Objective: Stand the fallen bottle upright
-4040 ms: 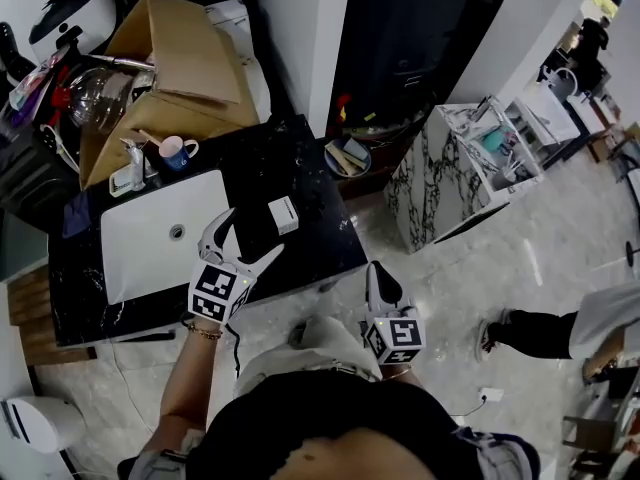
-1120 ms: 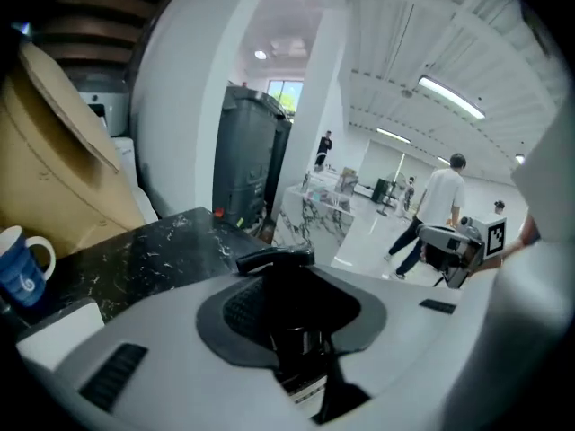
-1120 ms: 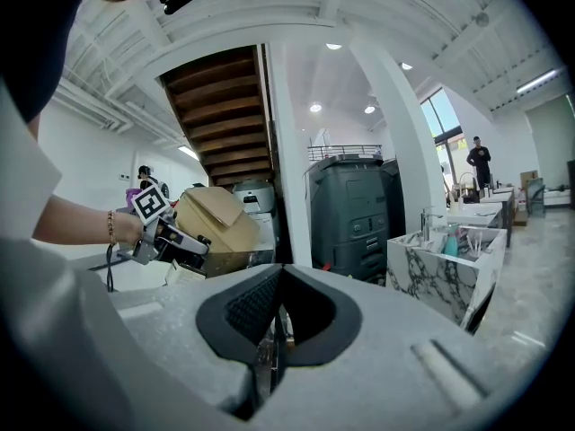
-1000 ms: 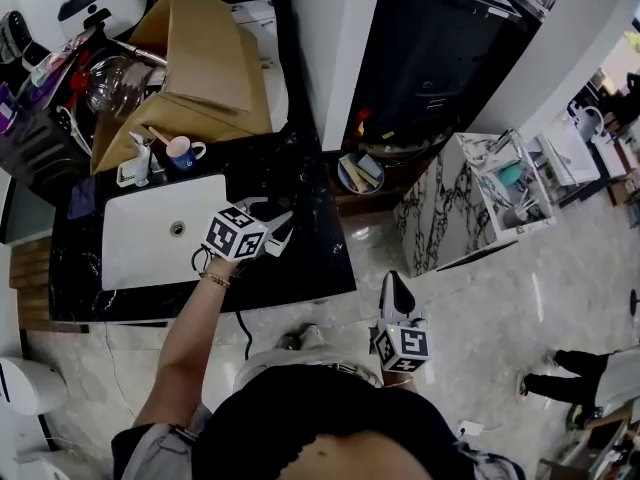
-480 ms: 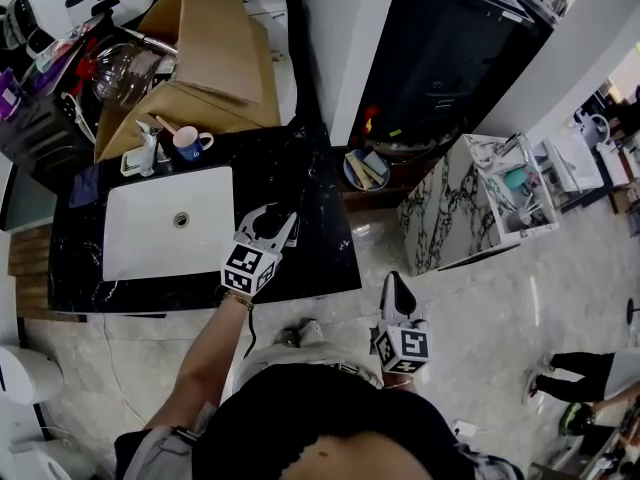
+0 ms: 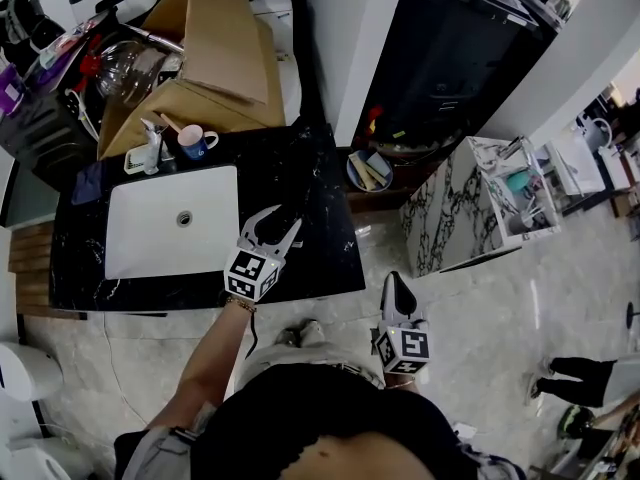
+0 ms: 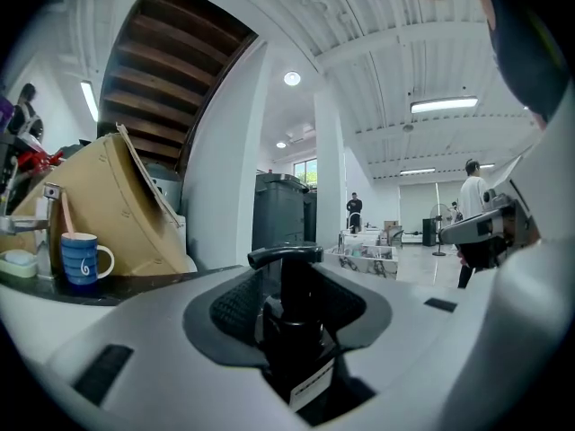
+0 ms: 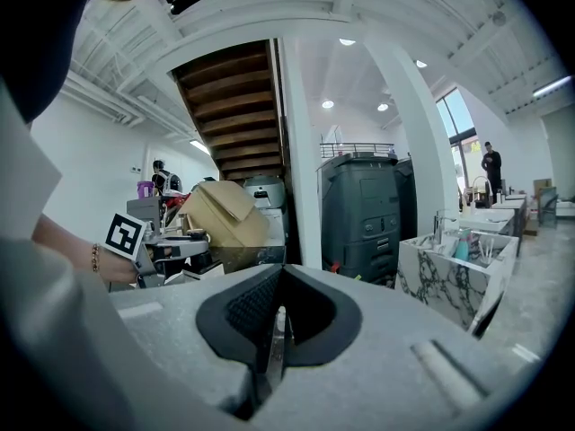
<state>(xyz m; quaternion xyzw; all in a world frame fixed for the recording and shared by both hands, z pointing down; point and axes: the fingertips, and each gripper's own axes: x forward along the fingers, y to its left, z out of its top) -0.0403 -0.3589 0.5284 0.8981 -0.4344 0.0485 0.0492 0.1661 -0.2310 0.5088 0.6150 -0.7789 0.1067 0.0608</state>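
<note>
1. the black pump bottle (image 7: 291, 329) stands upright on the counter (image 6: 322, 260), between the jaws of the left gripper (image 6: 280, 219). those jaws have just been opening, and the pads look barely clear of it.
2. if the gripper backs out crooked, a pad could snag the pump head and tip the bottle.
3. the right gripper (image 6: 391, 286) hangs off the counter with its jaws closed on nothing, too far away to steady it.

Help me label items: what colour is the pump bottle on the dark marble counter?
Black pump bottle, pump head included; clearest in the left gripper view.
</note>
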